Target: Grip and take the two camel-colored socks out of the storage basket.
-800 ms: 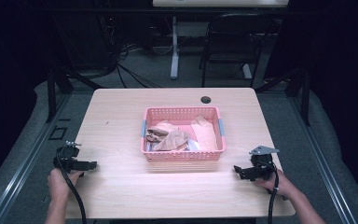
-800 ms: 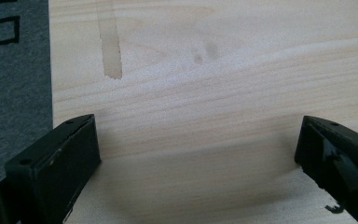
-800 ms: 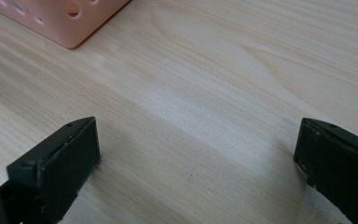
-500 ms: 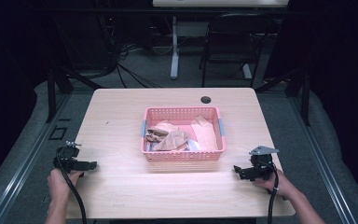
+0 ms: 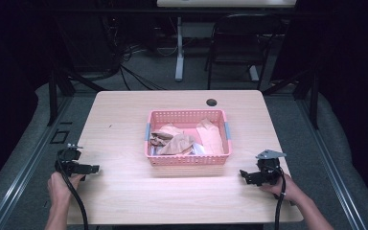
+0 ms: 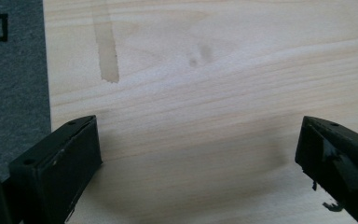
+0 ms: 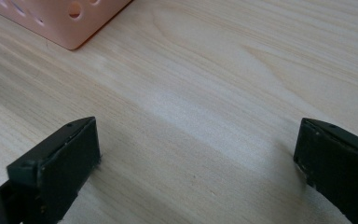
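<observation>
A pink plastic basket (image 5: 187, 160) sits in the middle of the light wooden table (image 5: 124, 120), holding crumpled brown and pink cloths (image 5: 177, 141). My left gripper (image 5: 89, 168) rests low over the table's left front part, held by a hand; its jaws stand wide open over bare wood (image 6: 198, 140). My right gripper (image 5: 247, 175) lies near the right front edge, just right of the basket, also held by a hand. Its jaws are open with nothing between them (image 7: 198, 144), and a corner of the basket (image 7: 70, 21) shows ahead of it.
A small black round hole (image 5: 212, 102) marks the table's far side. Beyond the table stand a chair (image 5: 235, 43) and a desk leg with cables on the floor. Grey carpet (image 6: 9, 79) borders the table's left edge.
</observation>
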A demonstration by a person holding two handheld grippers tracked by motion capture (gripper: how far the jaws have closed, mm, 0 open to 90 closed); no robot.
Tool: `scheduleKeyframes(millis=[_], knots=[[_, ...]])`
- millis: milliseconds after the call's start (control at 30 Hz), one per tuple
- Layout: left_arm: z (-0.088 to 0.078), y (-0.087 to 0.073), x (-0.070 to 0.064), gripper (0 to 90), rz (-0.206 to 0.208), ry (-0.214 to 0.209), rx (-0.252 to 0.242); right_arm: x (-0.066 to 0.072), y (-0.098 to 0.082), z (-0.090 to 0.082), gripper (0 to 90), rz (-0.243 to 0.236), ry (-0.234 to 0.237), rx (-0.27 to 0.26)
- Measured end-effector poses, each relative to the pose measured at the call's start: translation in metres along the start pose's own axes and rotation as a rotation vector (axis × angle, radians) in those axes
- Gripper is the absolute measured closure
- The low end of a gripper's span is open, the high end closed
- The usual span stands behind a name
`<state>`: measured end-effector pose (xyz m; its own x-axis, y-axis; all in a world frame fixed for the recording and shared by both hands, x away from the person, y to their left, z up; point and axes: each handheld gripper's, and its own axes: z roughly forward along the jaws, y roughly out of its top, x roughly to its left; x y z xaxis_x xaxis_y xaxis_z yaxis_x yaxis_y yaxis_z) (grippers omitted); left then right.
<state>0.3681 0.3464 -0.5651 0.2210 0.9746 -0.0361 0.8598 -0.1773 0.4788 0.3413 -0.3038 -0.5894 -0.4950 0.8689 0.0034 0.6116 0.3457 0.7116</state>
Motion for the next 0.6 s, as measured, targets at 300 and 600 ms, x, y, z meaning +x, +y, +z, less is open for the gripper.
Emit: scheduleKeyframes(millis=[300, 600], knots=[[-0.017, 0.009, -0.005, 0.0, -0.019, -0.114, -0.072, 0.000, 0.000, 0.000, 0.0, -0.002, 0.003, -0.001], [-0.018, 0.015, -0.021, 0.0, 0.028, -0.161, -0.051, 0.000, 0.000, 0.000, 0.0, -0.001, 0.004, 0.001]])
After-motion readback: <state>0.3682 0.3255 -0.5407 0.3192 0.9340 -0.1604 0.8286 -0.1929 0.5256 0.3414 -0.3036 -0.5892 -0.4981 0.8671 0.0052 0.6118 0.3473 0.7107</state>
